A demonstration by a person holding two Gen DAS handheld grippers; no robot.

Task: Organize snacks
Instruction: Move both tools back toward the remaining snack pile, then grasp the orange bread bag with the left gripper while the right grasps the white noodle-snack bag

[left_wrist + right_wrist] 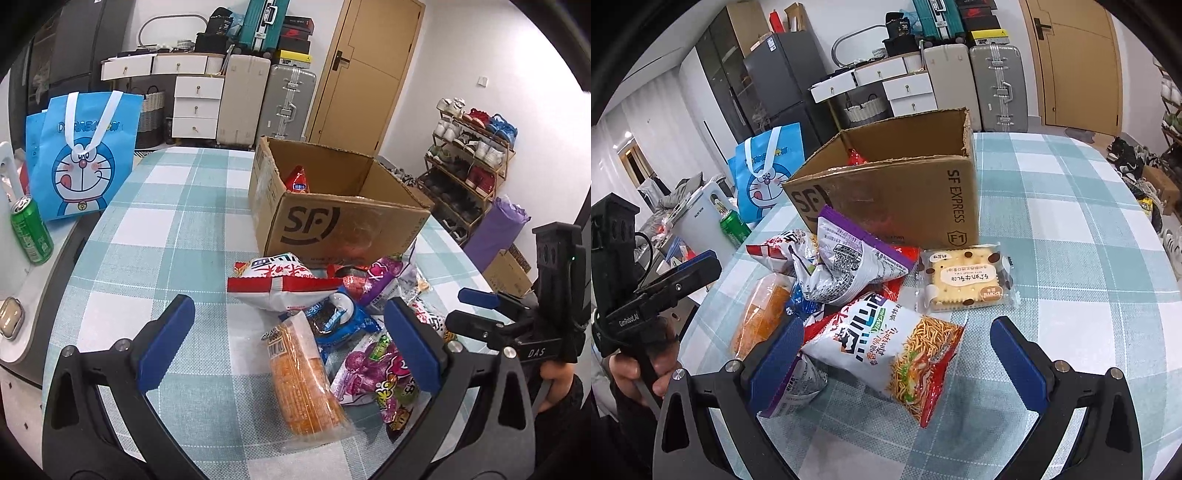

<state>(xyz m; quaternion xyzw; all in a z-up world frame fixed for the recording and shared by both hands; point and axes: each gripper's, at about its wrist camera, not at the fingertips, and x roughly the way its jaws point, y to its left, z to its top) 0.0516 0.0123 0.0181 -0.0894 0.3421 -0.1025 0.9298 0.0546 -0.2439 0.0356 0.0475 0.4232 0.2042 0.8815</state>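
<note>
An open cardboard box (pixel 332 218) (pixel 897 199) stands on the checked table with one red packet (pixel 298 180) inside. Several snack packets lie in a heap in front of it: an orange packet (pixel 303 384) (pixel 757 317), a blue cookie pack (pixel 332 319), purple candy bags (pixel 373 369) (pixel 846 266), a noodle snack bag (pixel 905 354) (pixel 280 284) and a cracker pack (pixel 964 280). My left gripper (pixel 291 347) is open above the orange packet. My right gripper (pixel 901 354) is open over the noodle snack bag, holding nothing.
A blue cartoon tote bag (pixel 83 158) (pixel 768 173) and a green can (pixel 31 230) (pixel 733 227) stand left of the table on a white appliance (pixel 14 295). Suitcases, drawers and a door fill the back; a shoe rack (pixel 469 166) is on the right.
</note>
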